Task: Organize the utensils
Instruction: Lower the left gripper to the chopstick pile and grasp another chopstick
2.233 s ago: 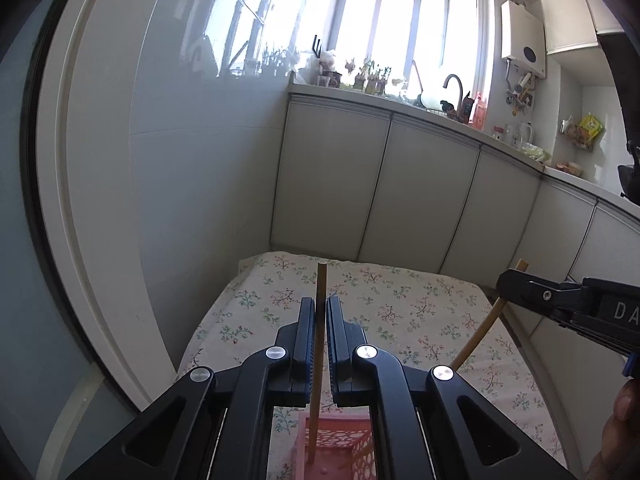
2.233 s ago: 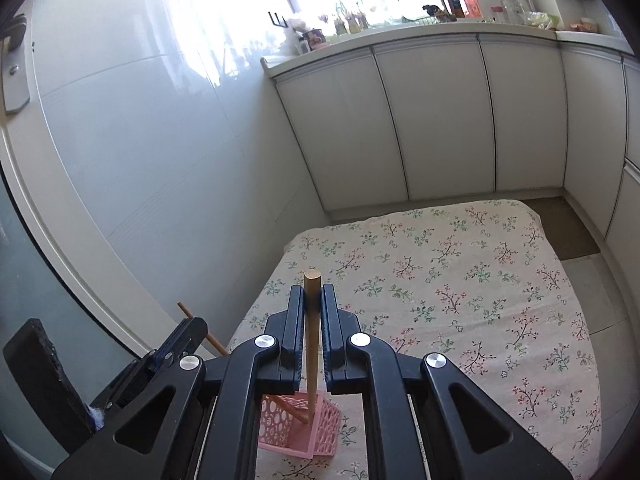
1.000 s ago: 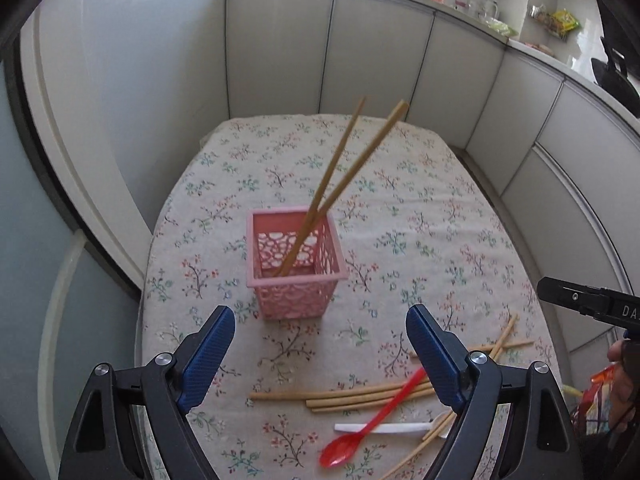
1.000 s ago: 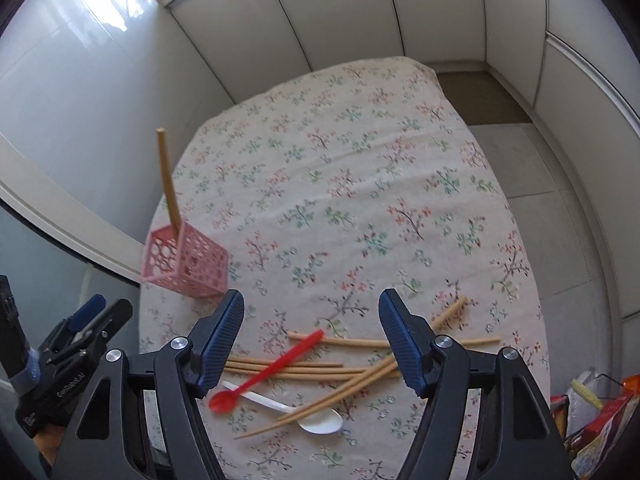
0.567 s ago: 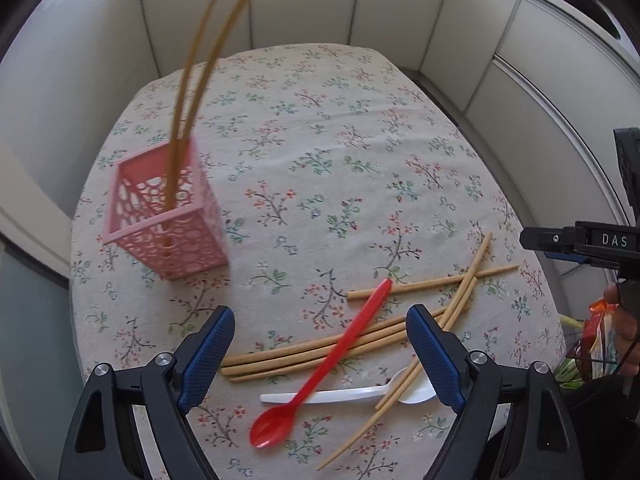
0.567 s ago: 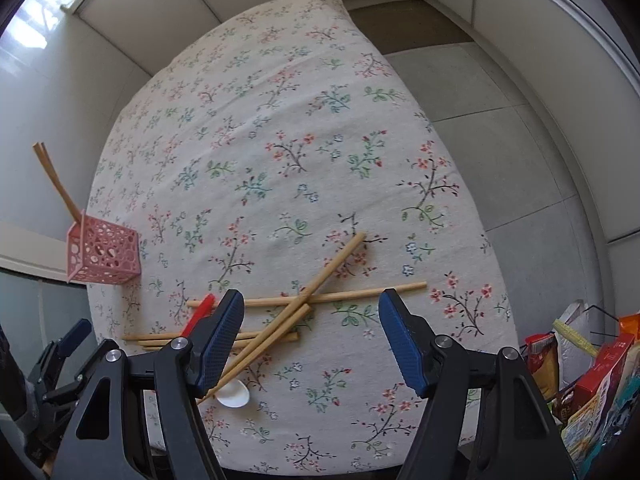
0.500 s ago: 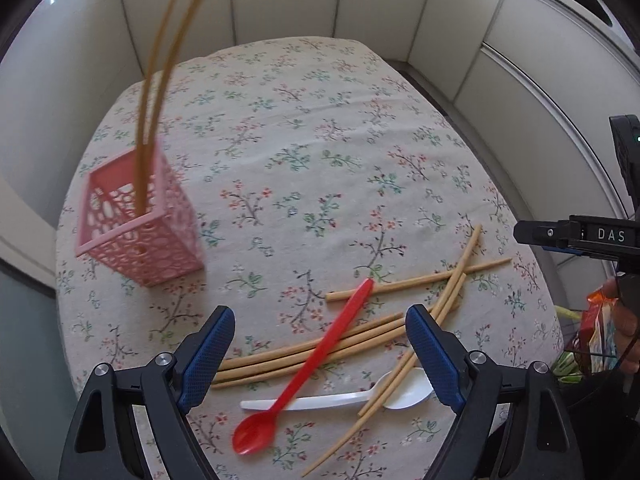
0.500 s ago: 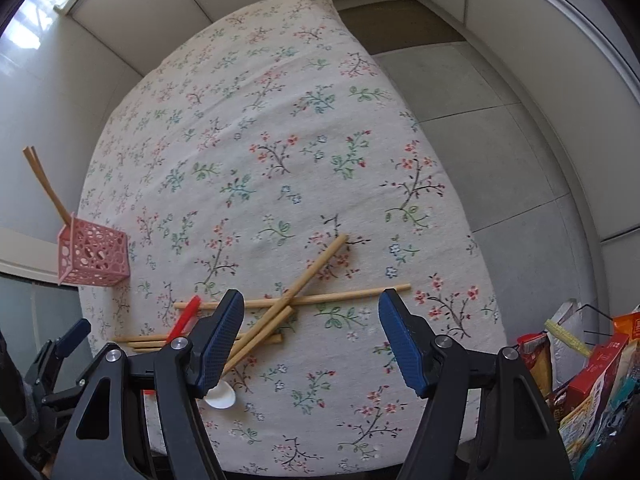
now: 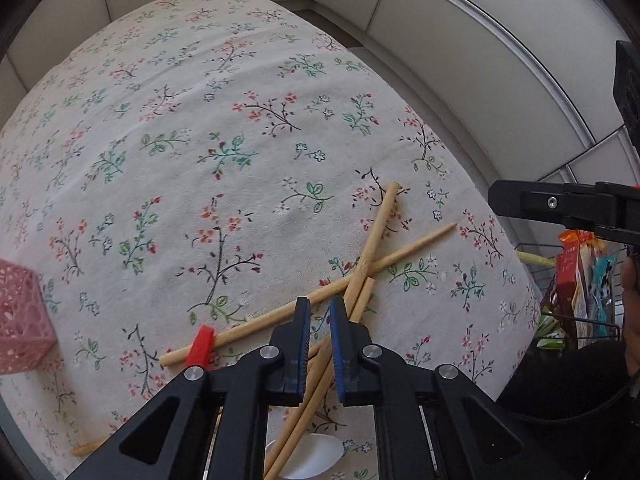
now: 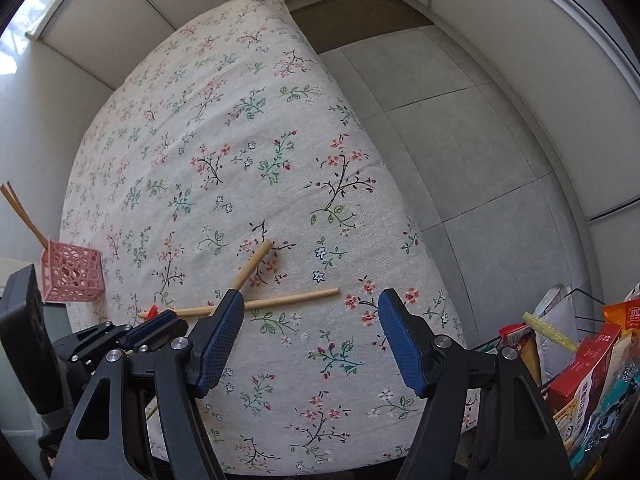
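Two chopsticks [image 10: 18, 212] lean in the pink basket [image 10: 72, 274] at the bench's left edge; left gripper [image 9: 319, 320] nearly closed over loose chopsticks [image 9: 372, 246], right gripper [image 10: 310, 334] wide apart.

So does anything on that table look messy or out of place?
Yes. Several chopsticks lie crossed in a loose heap near the table's front edge, mixed with a red spoon and a white spoon. Only two chopsticks stand in the pink basket. The left gripper is nearly shut around one of the pile.
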`<state>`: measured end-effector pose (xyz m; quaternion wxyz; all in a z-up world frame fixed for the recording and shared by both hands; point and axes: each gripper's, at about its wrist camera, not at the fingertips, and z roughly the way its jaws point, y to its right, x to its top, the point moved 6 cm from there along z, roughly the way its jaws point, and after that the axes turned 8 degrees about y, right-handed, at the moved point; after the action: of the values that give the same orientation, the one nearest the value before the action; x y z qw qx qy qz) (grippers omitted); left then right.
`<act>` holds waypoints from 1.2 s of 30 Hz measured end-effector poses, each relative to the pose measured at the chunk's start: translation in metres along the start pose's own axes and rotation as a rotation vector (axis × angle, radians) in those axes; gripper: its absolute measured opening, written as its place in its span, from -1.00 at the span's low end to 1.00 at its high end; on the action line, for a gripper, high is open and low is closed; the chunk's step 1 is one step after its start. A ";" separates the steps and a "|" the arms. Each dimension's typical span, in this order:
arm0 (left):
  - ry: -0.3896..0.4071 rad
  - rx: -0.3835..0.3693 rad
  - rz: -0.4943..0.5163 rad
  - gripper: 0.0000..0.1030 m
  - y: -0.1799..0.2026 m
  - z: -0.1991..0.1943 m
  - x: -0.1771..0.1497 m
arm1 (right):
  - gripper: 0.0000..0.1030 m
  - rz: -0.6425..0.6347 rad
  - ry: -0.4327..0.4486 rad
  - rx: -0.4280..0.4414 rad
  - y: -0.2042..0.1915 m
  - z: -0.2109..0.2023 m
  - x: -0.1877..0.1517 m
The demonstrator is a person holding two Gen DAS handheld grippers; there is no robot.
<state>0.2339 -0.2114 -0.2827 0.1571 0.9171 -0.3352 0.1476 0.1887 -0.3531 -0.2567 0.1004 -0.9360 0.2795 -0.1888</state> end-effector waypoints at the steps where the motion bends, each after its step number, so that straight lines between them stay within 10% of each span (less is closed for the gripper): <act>1: -0.007 0.001 0.006 -0.84 0.002 0.003 0.001 | 0.40 0.002 0.000 0.000 0.001 0.000 0.000; 21: -0.033 0.133 0.198 -0.80 0.009 0.012 -0.001 | 0.40 0.003 -0.015 0.020 -0.001 0.003 0.000; 36: -0.056 0.046 0.341 -0.73 0.023 0.009 -0.009 | 0.40 0.014 -0.023 0.034 0.000 0.006 0.005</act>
<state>0.2132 -0.2267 -0.2902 0.0994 0.8540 -0.4869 0.1542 0.1948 -0.3551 -0.2605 0.1207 -0.9343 0.2815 -0.1823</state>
